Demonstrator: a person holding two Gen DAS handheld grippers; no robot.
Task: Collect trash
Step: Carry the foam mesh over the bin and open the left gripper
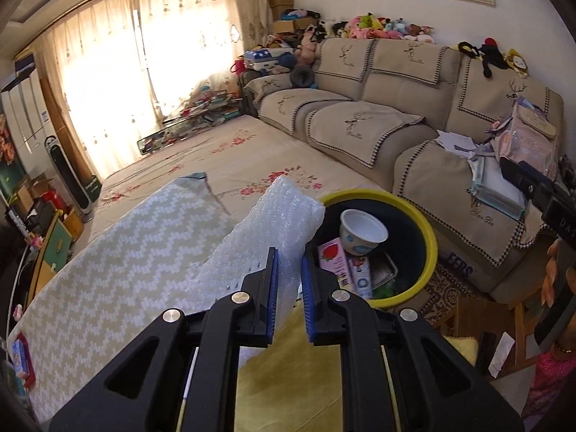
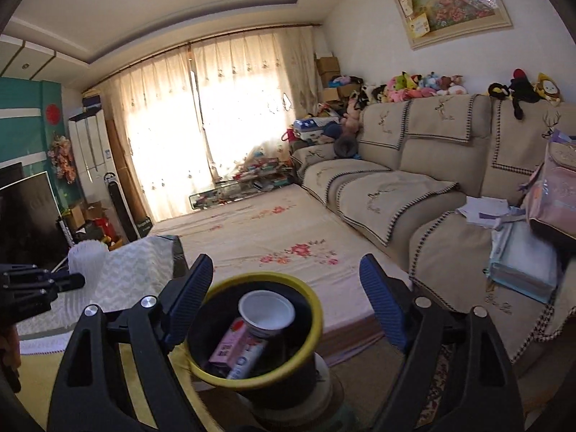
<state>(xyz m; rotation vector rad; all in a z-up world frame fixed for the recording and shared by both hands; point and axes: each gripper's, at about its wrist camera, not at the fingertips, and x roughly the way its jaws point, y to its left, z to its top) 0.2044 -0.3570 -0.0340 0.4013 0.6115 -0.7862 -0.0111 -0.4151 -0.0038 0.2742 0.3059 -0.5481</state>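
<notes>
Fingers (image 1: 273, 280) of left gripper (image 1: 289, 280) clamped narrow on one sheet of bubble wrap (image 1: 273, 223), held up just beside rim of yellow-rimmed bin (image 1: 430, 237), above zigzag-patterned cloth (image 1: 118, 252). Right gripper (image 2: 286, 288) angled down over same bin (image 2: 313, 302), spread wide, grasping nothing, pads (image 2: 378, 302) flanking rim. Inside bin, counted: one white cup (image 1: 363, 230), one pink strawberry carton (image 1: 333, 255), one tube (image 1: 361, 277). Beige sofa (image 1: 360, 82) behind.

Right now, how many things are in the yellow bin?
3 that I can tell. A white cup sits on top in the yellow bin, a pink carton leans below it, and a white tube lies beside that. More may hide underneath.
</notes>
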